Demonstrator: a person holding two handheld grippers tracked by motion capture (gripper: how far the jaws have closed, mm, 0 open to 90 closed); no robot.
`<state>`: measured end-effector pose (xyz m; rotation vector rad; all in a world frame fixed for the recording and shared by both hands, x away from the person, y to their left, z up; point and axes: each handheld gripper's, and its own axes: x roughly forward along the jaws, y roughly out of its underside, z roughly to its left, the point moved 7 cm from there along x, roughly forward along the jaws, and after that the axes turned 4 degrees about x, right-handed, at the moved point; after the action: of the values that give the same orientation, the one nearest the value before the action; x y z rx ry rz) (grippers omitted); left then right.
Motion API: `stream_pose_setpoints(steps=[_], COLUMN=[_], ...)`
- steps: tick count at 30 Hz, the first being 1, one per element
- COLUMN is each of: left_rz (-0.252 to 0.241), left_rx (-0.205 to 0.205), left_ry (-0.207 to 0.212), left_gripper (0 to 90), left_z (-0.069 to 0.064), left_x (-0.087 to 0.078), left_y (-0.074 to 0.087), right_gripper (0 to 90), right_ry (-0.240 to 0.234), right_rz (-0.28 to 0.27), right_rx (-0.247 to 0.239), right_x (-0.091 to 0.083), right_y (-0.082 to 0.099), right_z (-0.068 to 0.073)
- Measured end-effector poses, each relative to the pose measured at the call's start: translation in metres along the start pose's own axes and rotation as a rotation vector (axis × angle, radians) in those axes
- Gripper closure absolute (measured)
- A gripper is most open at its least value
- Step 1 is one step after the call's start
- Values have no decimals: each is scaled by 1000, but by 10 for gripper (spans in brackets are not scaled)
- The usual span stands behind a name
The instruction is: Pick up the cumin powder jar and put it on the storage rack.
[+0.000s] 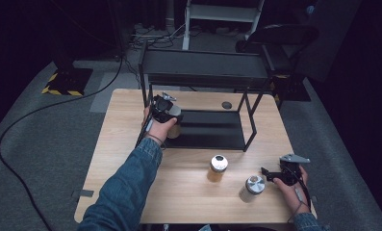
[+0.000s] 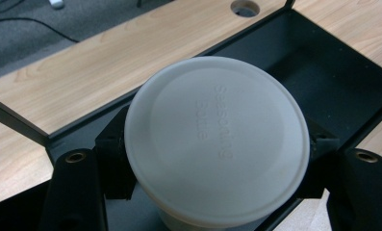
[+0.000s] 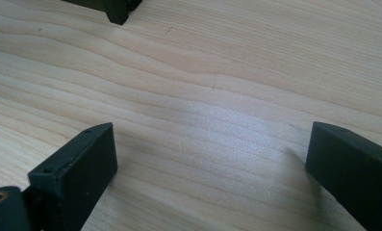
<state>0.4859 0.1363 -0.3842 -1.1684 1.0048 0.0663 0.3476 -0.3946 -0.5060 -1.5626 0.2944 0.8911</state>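
My left gripper [image 1: 168, 114] is shut on a jar with a round white lid [image 2: 216, 144]; a black jaw presses on each side of the jar. In the high view the jar's amber body [image 1: 174, 131] hangs over the left end of the black rack's lower shelf [image 1: 212, 131]. The same shelf [image 2: 318, 72] lies under the jar in the left gripper view. My right gripper [image 1: 271, 175] rests low at the table's front right, open, with bare wood between its jaws [image 3: 210, 149]. It sits just right of a silver-lidded jar [image 1: 252, 186].
Another jar with a metal lid [image 1: 218, 166] stands in front of the rack. The two-tier black rack [image 1: 203, 67] fills the table's back half. A cable hole [image 1: 226, 105] sits behind the lower shelf. A dark chair [image 1: 281, 36] and floor cables lie beyond the table.
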Motion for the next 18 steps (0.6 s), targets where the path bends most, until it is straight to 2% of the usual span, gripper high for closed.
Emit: stream_pose_setpoints(steps=[2,6,18], left_rz=[2,3,15], left_rx=[8,-5,0], left_ry=[-8,6,1], left_gripper=[334,334,333], left_z=[-2,0,-2], left_x=[1,3,7], left_y=[-1,0,2], right_gripper=[38,38,38], right_ry=[0,0,0], right_rz=[0,0,0], right_rx=[0,0,0], right_x=[0,0,0], right_y=[0,0,0], right_z=[0,0,0])
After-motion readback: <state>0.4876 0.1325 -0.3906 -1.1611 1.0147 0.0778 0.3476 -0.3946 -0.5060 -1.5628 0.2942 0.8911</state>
